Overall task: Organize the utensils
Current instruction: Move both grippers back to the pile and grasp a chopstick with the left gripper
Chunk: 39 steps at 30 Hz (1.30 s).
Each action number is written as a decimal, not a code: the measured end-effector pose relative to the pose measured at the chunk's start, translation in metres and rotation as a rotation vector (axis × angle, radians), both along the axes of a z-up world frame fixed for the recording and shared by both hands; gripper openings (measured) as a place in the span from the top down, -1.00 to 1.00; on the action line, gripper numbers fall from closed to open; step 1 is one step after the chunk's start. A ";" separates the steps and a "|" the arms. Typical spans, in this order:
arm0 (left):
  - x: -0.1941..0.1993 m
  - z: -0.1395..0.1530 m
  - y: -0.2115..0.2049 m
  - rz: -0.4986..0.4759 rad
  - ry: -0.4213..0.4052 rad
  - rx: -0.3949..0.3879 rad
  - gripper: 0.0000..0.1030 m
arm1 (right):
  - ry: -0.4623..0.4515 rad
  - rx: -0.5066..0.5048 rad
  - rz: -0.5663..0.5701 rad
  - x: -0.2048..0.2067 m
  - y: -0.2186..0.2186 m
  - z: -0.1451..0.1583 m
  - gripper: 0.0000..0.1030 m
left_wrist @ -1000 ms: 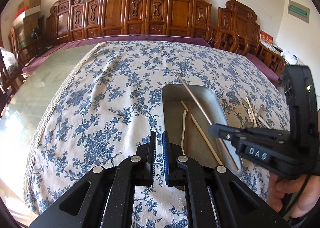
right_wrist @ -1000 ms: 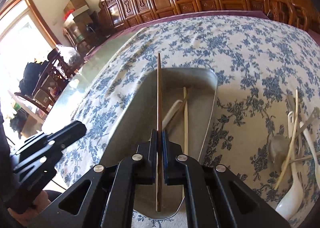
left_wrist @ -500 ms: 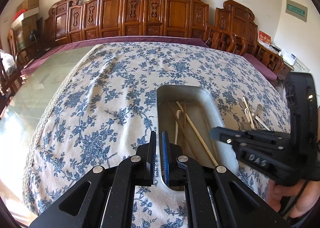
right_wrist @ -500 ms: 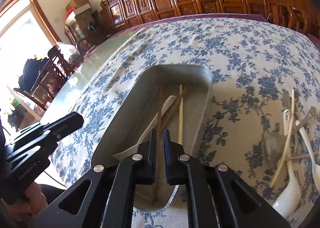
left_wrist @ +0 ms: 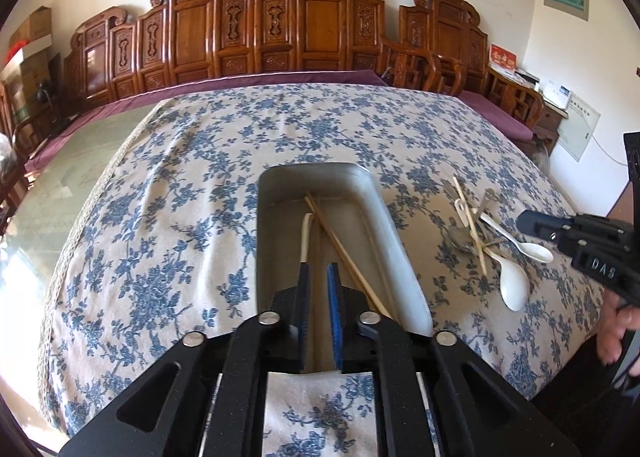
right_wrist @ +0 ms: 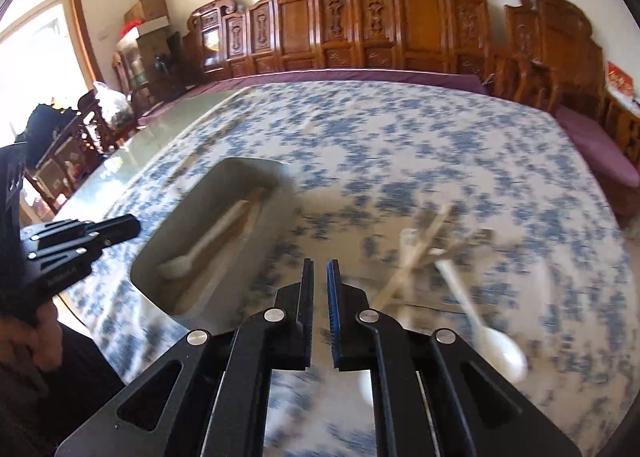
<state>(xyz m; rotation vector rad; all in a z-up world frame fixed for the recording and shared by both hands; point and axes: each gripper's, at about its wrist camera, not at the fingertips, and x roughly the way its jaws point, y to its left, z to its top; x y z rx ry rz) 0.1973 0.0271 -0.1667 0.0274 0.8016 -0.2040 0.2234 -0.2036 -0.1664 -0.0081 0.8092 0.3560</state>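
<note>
A metal tray (left_wrist: 394,241) lies lengthwise on the flowered cloth. It holds chopsticks (left_wrist: 344,253) and a white plastic utensil (left_wrist: 306,233). My left gripper (left_wrist: 318,269) hangs over the tray's near end; its jaws are opening and nothing is between them. Right of the tray lies a loose pile: white spoons (left_wrist: 514,285), a pale chopstick (left_wrist: 472,225) and a metal spoon (left_wrist: 460,235). My right gripper (right_wrist: 320,265) hovers between the tray (right_wrist: 152,261) and this pile, jaws almost together and empty. Its view is blurred; one white spoon (right_wrist: 500,353) shows to its right.
The flowered cloth (left_wrist: 168,241) covers most of a glass-topped table, with bare glass (left_wrist: 80,161) at the left. Carved wooden chairs (left_wrist: 304,25) line the far wall. The right gripper (left_wrist: 528,223) and the hand holding it show at the right edge.
The right gripper let the dark chopstick drop into the tray, then swung right toward the loose pile. The left gripper slid over the tray's near end and its jaws widened a little.
</note>
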 end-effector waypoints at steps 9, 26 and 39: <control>-0.009 0.001 -0.027 -0.071 0.005 -0.031 0.09 | 0.000 -0.046 -0.098 0.002 -0.060 -0.008 0.76; -0.013 -0.002 -0.079 -0.158 0.045 0.013 0.08 | 0.058 -0.036 -0.152 0.019 -0.093 -0.060 0.48; 0.018 -0.024 -0.137 -0.242 0.116 0.045 0.10 | 0.081 0.020 -0.136 0.028 -0.099 -0.065 0.48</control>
